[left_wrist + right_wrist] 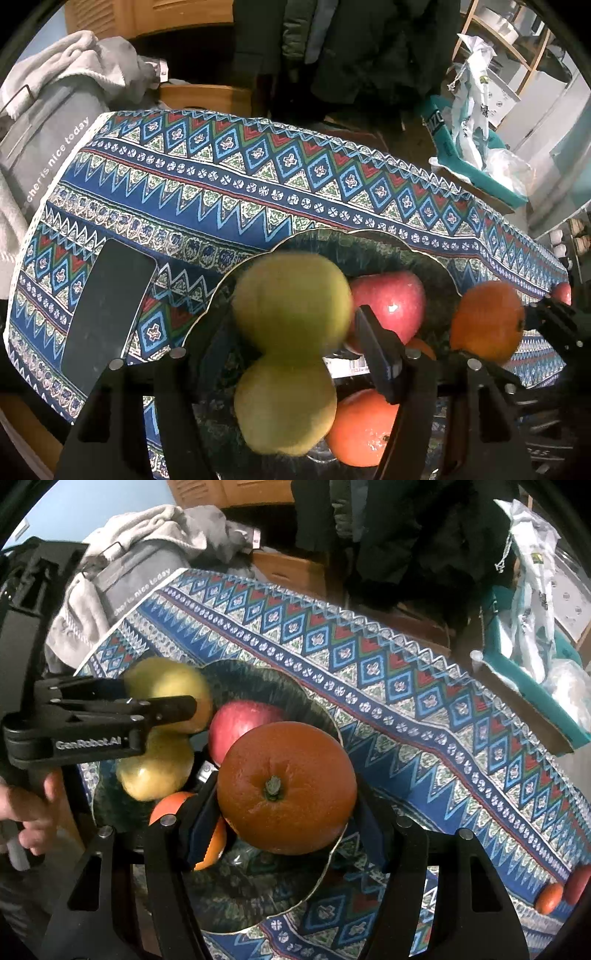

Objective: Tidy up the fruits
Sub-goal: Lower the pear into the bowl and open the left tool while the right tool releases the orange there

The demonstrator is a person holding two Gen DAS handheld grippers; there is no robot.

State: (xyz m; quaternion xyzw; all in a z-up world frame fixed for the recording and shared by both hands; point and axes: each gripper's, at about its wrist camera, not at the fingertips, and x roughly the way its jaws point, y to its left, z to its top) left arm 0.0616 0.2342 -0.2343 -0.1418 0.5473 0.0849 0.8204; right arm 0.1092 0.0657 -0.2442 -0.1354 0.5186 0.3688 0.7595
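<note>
A dark scalloped plate [373,240] [258,679] sits on the patterned tablecloth. On it lie a red apple [391,299] [240,720], a yellow-green apple [284,406] [155,771] and an orange [362,428] [173,805]. My left gripper [291,325] is shut on a second yellow-green apple [291,299] [170,686], held over the plate. My right gripper [284,819] is shut on a large orange [286,786] [487,321], held above the plate's right rim.
A black phone [107,314] lies on the cloth left of the plate. A small orange [550,897] and a red fruit [580,882] lie at the cloth's right edge. Folded towels [55,110] are at the far left, a teal box with bags [480,162] at the far right.
</note>
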